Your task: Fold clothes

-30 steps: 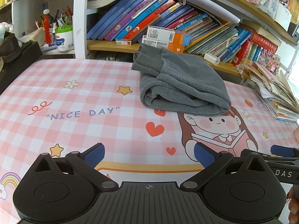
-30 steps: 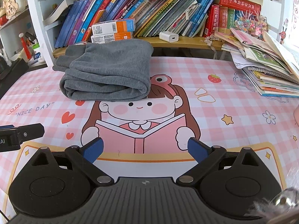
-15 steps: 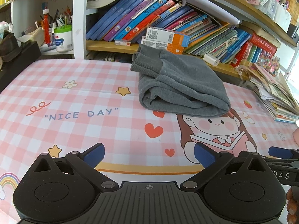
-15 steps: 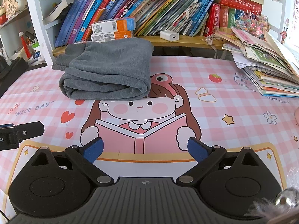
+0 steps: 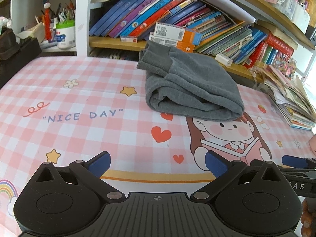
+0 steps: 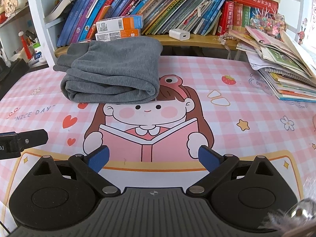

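A grey fleece garment (image 5: 189,86) lies folded in a thick bundle at the back of the pink checked table mat (image 5: 83,102), its ribbed cuffs toward the bookshelf. It also shows in the right wrist view (image 6: 116,73). My left gripper (image 5: 157,163) is open and empty, low over the mat's front, well short of the garment. My right gripper (image 6: 153,161) is open and empty over the cartoon girl print. The right gripper's tip (image 5: 294,161) shows at the left view's right edge, and the left gripper's body (image 6: 21,141) at the right view's left edge.
A bookshelf (image 6: 177,7) full of books runs along the back of the table, with boxes (image 6: 120,26) and a white charger (image 6: 179,34) on its ledge. A pile of booklets (image 6: 282,67) sits at the right. A pen pot (image 5: 65,33) stands back left.
Both grippers stay open and almost still. The left wrist view has drifted slightly, so the garment sits a touch higher in it.
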